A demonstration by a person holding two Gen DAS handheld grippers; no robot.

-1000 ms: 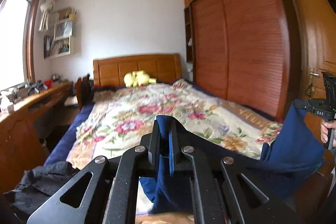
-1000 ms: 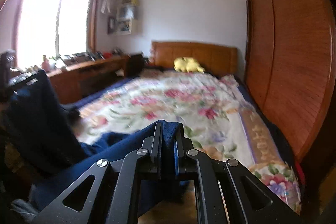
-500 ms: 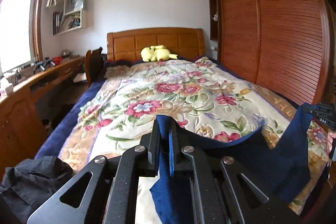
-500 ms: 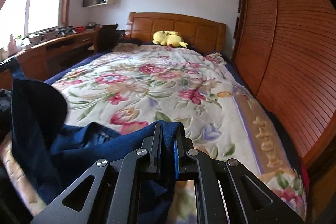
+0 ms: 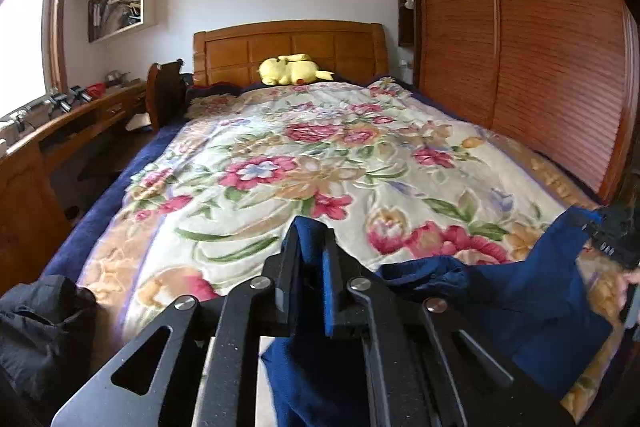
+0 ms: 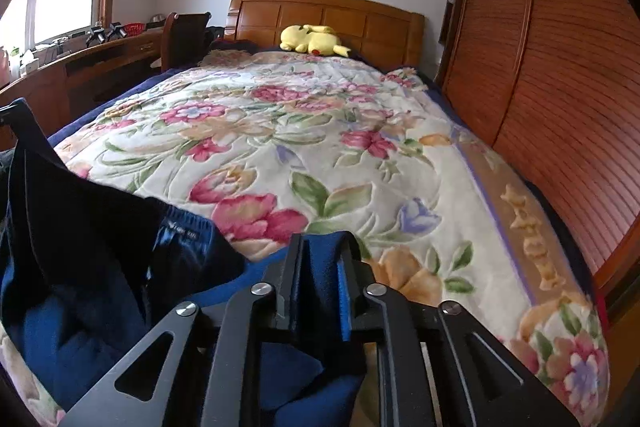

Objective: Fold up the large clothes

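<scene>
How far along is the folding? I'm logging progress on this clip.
Early. Done: both claws have picked up the blue garment. In hand: the left claw and right claw each pinch an edge, stretching it over the foot of the floral blanket. Left: laying it flat and every fold; it hangs rumpled, and no crease shows.

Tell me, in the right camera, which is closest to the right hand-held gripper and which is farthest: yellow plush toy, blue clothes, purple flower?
1. Blue clothes: clamped in the right hand-held gripper.
2. Purple flower: on the blanket, just ahead, right.
3. Yellow plush toy: far end, by the headboard.
</scene>
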